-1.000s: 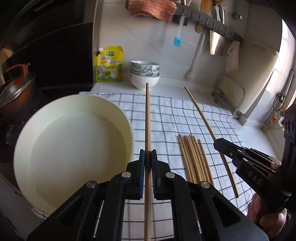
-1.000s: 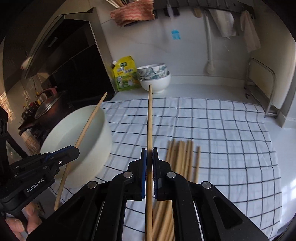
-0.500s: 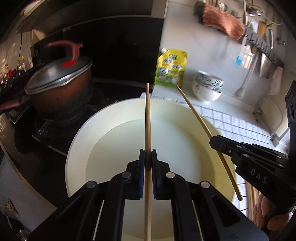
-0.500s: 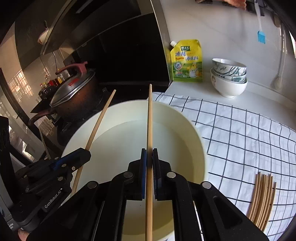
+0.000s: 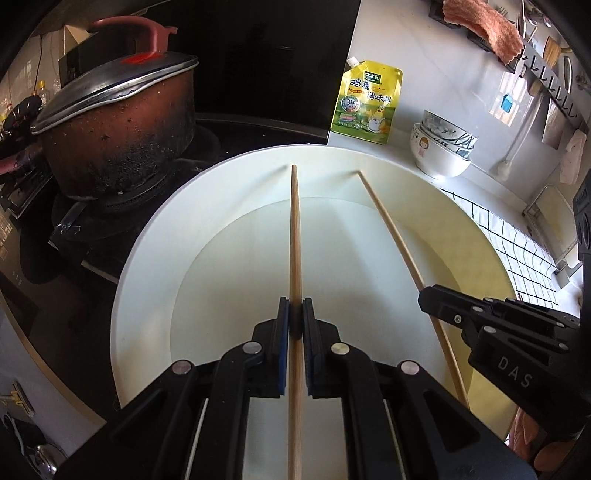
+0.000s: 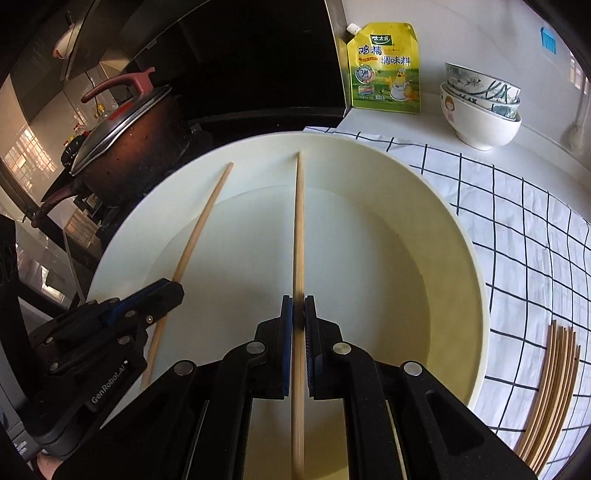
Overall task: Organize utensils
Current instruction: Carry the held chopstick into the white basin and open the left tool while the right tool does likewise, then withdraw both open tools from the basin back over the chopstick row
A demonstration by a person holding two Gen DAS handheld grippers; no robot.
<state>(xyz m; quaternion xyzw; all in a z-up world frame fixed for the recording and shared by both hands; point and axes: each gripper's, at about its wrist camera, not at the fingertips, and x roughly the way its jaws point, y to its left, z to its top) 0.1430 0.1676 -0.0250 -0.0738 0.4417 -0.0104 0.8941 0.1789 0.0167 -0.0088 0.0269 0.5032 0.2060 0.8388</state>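
Each gripper holds one wooden chopstick over a large cream basin. My left gripper is shut on a chopstick that points ahead, its tip close to the basin's far wall. My right gripper is shut on a paler chopstick, angled the same way. In the left wrist view the right gripper and its chopstick show at the right. In the right wrist view the left gripper and its chopstick show at the left. Several more chopsticks lie bundled on the checked cloth.
A dark lidded pot sits on the stove left of the basin. A yellow seasoning pouch and stacked bowls stand by the back wall. A rail with hanging tools and an orange cloth runs at the upper right.
Both grippers swung left from over the checked cloth to over the basin and sank closer to it, each still holding its chopstick. The bundle on the cloth stayed put.
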